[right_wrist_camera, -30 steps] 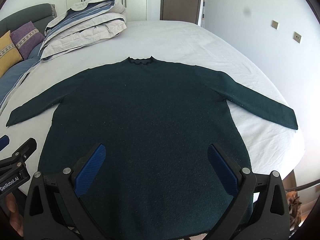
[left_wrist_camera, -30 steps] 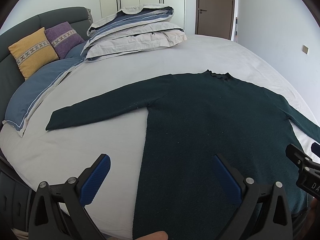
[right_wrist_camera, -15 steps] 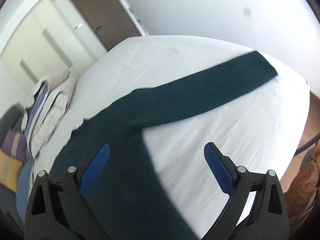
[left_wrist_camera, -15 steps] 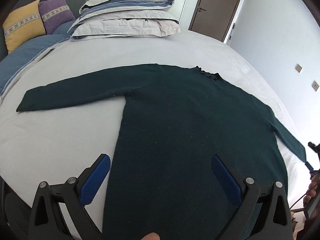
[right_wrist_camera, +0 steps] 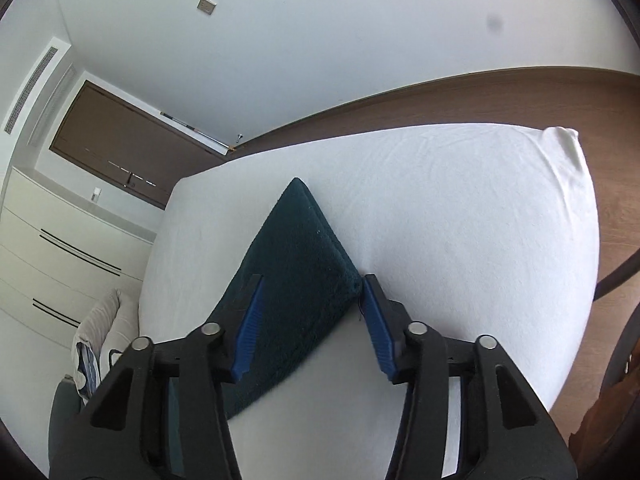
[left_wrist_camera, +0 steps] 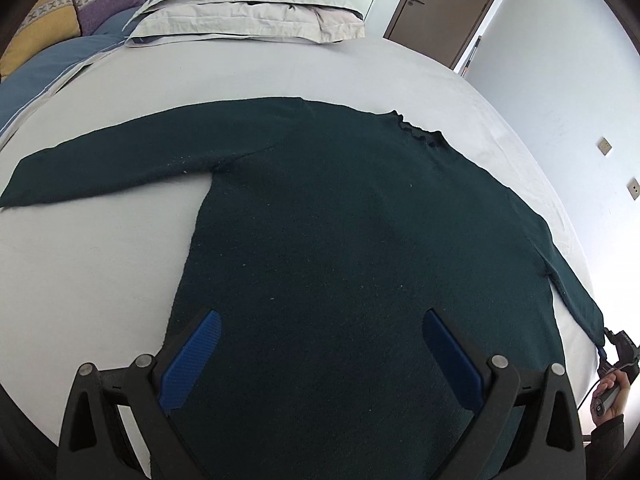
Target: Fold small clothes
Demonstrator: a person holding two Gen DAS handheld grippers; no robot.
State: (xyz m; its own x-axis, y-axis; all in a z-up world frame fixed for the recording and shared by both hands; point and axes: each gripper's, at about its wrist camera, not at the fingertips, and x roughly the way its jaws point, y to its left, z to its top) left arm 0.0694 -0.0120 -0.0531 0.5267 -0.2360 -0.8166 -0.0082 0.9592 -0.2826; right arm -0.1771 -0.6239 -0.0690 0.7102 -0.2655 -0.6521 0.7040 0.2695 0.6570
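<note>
A dark green sweater (left_wrist_camera: 340,240) lies flat on the white bed (left_wrist_camera: 100,260), sleeves spread to both sides. My left gripper (left_wrist_camera: 320,356) is open and hovers over the lower part of the body, empty. My right gripper (right_wrist_camera: 312,316) is at the cuff of the right sleeve (right_wrist_camera: 296,256). Its jaws stand open around the sleeve end, one blue pad (right_wrist_camera: 250,328) over the cloth and the other at the cuff's corner. The right gripper also shows in the left wrist view (left_wrist_camera: 616,348) at the sleeve tip.
A stack of folded duvets (left_wrist_camera: 248,12) and yellow and purple cushions (left_wrist_camera: 60,16) lie at the head of the bed. A brown door (left_wrist_camera: 448,8) and wardrobe drawers (right_wrist_camera: 60,260) stand behind. The bed's edge and wooden floor (right_wrist_camera: 520,92) are right of the sleeve.
My right gripper swung right and down to the end of the right sleeve, and its jaws narrowed around the cuff. My left gripper moved forward a little over the sweater's body.
</note>
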